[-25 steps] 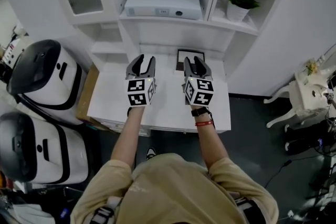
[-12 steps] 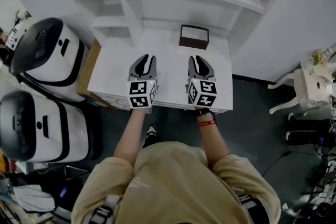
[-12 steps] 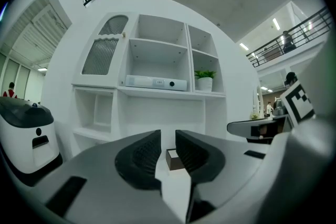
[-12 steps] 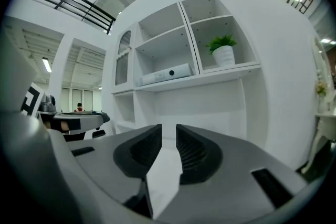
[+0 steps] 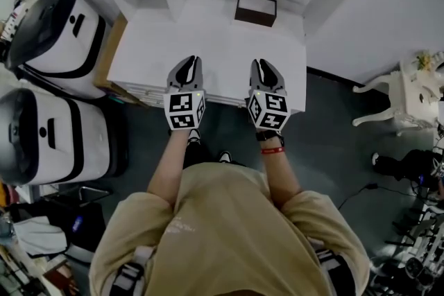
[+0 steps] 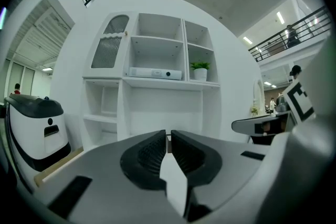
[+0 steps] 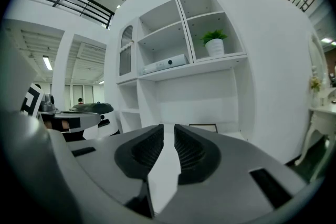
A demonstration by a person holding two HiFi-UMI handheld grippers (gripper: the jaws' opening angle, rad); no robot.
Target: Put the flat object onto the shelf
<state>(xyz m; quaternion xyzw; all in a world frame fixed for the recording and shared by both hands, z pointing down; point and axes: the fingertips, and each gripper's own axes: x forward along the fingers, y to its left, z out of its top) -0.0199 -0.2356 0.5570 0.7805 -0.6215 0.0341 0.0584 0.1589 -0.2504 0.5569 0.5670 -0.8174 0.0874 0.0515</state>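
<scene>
A person in a beige shirt [image 5: 229, 232] is holding both grippers side by side over the front edge of the white desk surface [image 5: 152, 52] of a tall white shelf unit [image 6: 157, 50]. The left gripper [image 5: 188, 62] is sitting closed, its ribbed black pads all but meeting with nothing between them. The right gripper [image 5: 263, 64] has just been closing its jaws; they are standing nearly together with a thin gap, and nothing is lying between them either. The flat rectangular object with a dark brown frame [image 5: 255, 8] is resting at the back of the desk surface, close to the unit's back panel and well ahead of the right gripper, not yet on a shelf. A small green plant in a white pot [image 6: 199, 71] is occupying an upper shelf.
</scene>
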